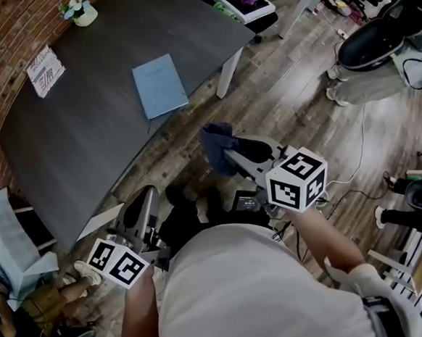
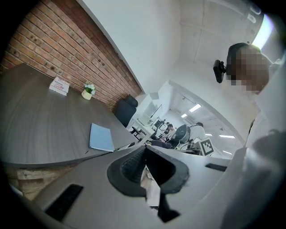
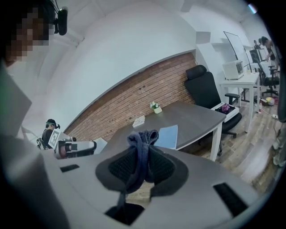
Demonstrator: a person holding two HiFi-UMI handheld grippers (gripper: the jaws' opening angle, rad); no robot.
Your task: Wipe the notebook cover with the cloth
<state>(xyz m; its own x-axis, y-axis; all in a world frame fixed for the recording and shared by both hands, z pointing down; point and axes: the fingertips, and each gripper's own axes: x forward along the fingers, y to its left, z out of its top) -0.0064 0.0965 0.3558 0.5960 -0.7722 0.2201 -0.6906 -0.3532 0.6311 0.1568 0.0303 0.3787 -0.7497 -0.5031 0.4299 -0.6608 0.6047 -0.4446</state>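
Observation:
A light blue notebook [image 1: 159, 85] lies flat near the front edge of the dark grey table [image 1: 85, 138]; it also shows as notebook [image 2: 101, 137] and notebook [image 3: 169, 135]. My right gripper [image 1: 228, 154] is held over the wooden floor, short of the table, shut on a dark blue cloth [image 1: 216, 143]. The cloth [image 3: 142, 150] bunches above the pinched jaws and hangs down between them. My left gripper [image 1: 149, 198] is low at the left, near the table's corner. Its jaws meet at the tips with nothing between them.
A small potted plant [image 1: 78, 11] and a printed card [image 1: 45, 70] sit at the table's far side. A black chair holding a box [image 1: 245, 1] stands past the table's right end. A seated person [image 1: 376, 49] and cables [image 1: 356, 160] are on the floor at right.

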